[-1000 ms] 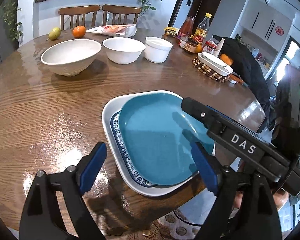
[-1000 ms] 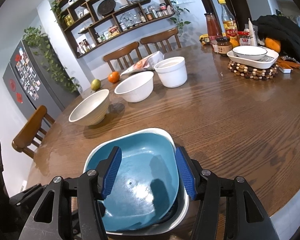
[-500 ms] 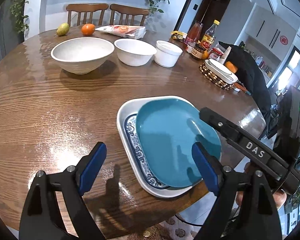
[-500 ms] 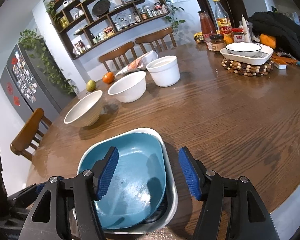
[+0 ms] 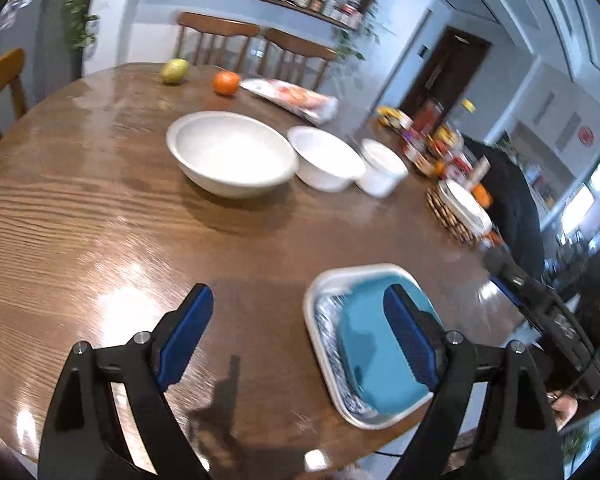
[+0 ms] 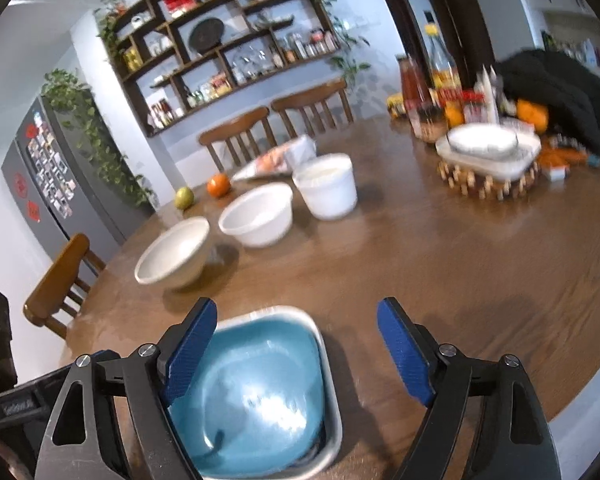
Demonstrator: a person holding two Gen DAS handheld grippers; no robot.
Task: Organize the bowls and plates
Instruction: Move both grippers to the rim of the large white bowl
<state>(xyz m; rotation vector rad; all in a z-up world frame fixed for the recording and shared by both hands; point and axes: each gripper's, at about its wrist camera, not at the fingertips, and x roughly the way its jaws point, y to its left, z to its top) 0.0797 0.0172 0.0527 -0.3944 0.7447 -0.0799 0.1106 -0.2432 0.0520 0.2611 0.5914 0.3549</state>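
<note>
A blue square plate point(image 6: 260, 392) lies nested in a white square plate point(image 6: 329, 360) near the table's front edge. My right gripper point(image 6: 296, 308) hovers just above and behind them. Its jaws are opening, and nothing is pressed between the pads. My left gripper point(image 5: 296, 296) stands open over bare wood to the left of the blue plate point(image 5: 360, 356) and the white plate point(image 5: 314, 296). Farther back, three white bowls stand in a row: a large bowl point(image 5: 232, 152), a medium bowl point(image 5: 324, 160) and a small deep bowl point(image 5: 382, 168).
A pear point(image 5: 175, 71), an orange point(image 5: 225, 82) and a snack packet point(image 5: 292, 96) lie at the far side. Bottles and jars point(image 6: 428, 92), a white dish on a beaded trivet point(image 6: 488, 156) and a black garment point(image 6: 560, 92) crowd the right. Chairs ring the round table point(image 5: 80, 208).
The right gripper's jaws spread wide and lifted off the blue plate, which stays in the white plate. The left gripper swung left and up, away from the plates.
</note>
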